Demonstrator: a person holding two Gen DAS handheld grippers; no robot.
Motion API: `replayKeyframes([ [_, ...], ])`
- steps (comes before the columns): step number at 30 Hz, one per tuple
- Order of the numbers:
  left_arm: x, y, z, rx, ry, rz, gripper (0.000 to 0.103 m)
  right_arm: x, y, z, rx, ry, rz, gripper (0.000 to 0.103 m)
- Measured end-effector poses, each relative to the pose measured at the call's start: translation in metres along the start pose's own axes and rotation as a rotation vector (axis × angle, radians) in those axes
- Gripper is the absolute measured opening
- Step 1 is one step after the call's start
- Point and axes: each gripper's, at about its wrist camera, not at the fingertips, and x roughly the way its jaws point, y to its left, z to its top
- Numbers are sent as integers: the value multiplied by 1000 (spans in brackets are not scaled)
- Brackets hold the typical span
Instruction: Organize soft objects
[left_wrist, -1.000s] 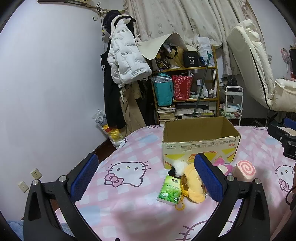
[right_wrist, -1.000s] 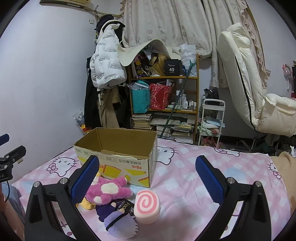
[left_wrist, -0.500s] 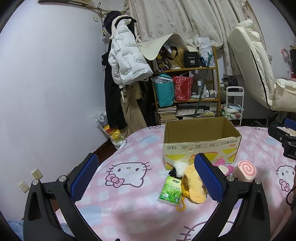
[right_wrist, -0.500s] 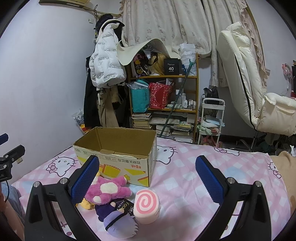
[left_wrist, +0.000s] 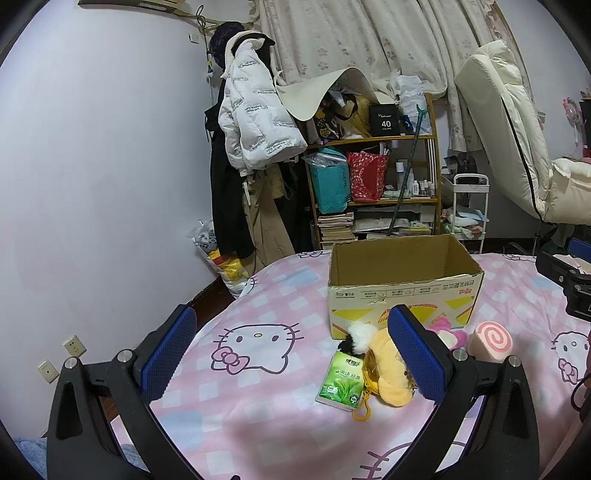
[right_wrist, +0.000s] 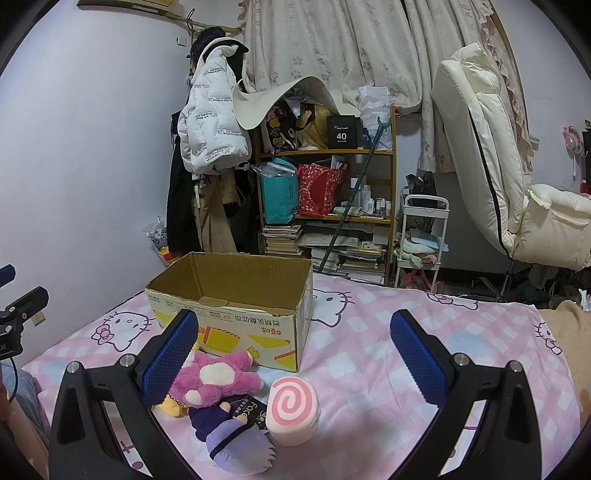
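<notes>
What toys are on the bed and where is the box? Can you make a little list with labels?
box: open cardboard box, looks empty
pink toy: pink plush, in front of the box
swirl toy: pink swirl roll, beside the pink plush
purple toy: purple plush, nearest the camera
yellow toy: yellow plush, beside a green tissue pack
left gripper: open, holding nothing
right gripper: open, holding nothing

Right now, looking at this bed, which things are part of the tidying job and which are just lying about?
Part of the job:
cardboard box
pink plush
swirl roll cushion
purple plush
yellow plush

Just lying about:
green tissue pack
white jacket
cluttered shelf
cream chair
</notes>
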Motion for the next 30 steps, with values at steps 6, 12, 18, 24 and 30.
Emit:
replayKeyframes([
  [6, 0, 0, 1, 0, 0, 1, 102, -1, 0, 1, 1, -1, 4, 103],
  [12, 0, 0, 1, -2, -3, 3, 102, -2, 1, 4, 2, -4, 6, 103],
  [18, -2, 1, 1, -3, -5, 3, 102, -3, -1, 1, 1, -2, 4, 103],
  [24, -2, 1, 2, -5, -8, 4, 102, -2, 0, 3, 3, -4, 5, 103],
  [30, -4, 2, 4, -7, -9, 4, 102, -2, 0, 3, 3, -4, 5, 103],
])
